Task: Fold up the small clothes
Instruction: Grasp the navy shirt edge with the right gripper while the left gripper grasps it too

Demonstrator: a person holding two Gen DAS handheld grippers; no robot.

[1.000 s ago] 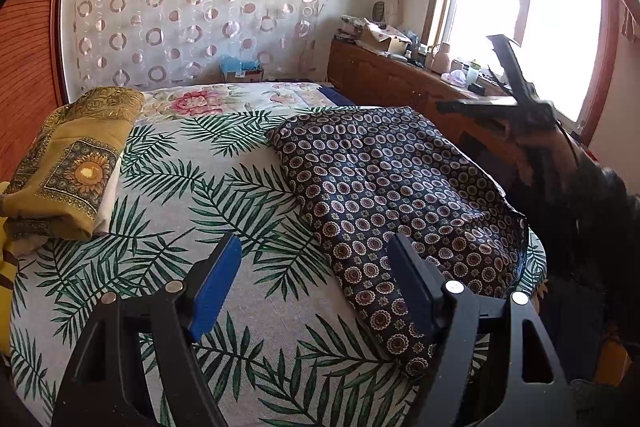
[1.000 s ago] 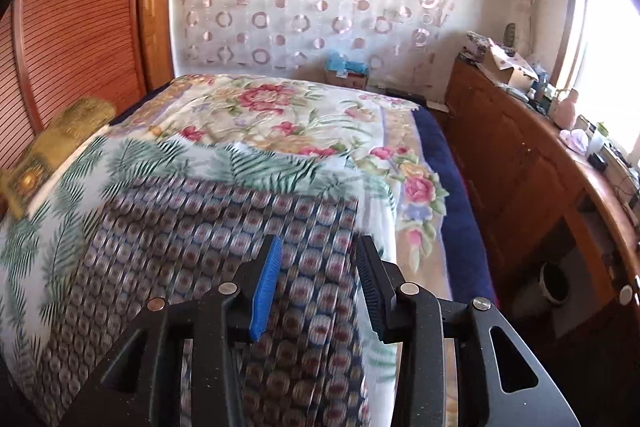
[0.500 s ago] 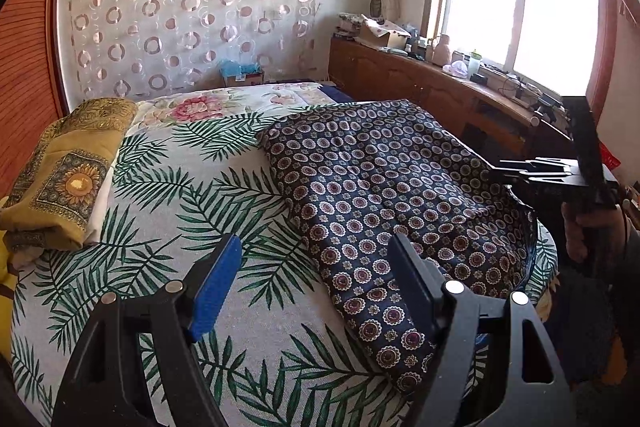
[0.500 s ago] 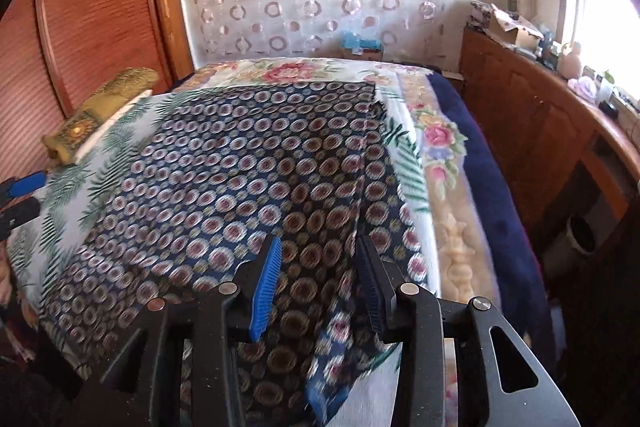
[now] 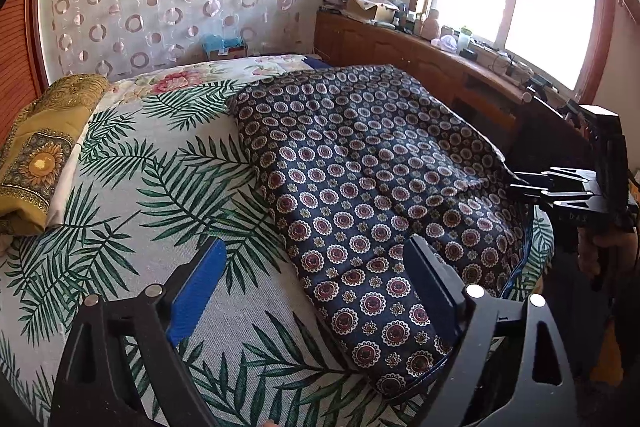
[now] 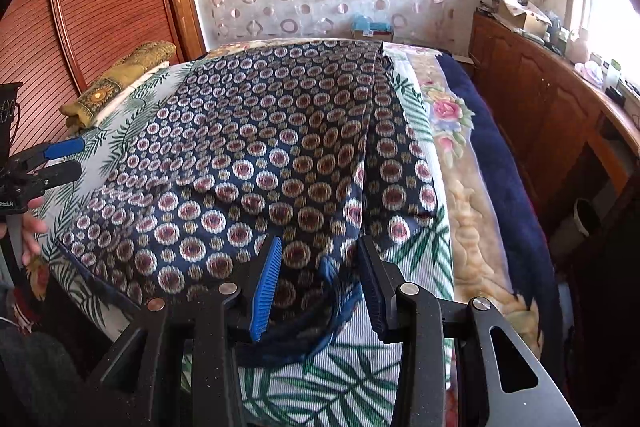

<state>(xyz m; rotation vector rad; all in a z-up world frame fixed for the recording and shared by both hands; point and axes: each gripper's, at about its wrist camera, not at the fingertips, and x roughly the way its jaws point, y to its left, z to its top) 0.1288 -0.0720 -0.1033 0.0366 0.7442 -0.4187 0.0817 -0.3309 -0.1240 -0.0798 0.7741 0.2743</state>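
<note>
Navy patterned garment (image 5: pixel 360 183) spread flat on palm-print bedspread (image 5: pixel 160 187). Left gripper (image 5: pixel 316 283) fingers wide apart, empty, garment's near corner beneath right finger. Right gripper (image 6: pixel 318 279) fingers parted, gripping nothing, rumpled hem between them. Folded yellow cloth (image 5: pixel 40 151) far left.

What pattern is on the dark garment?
Navy garment with small round medallions, clearest in the left wrist view.
</note>
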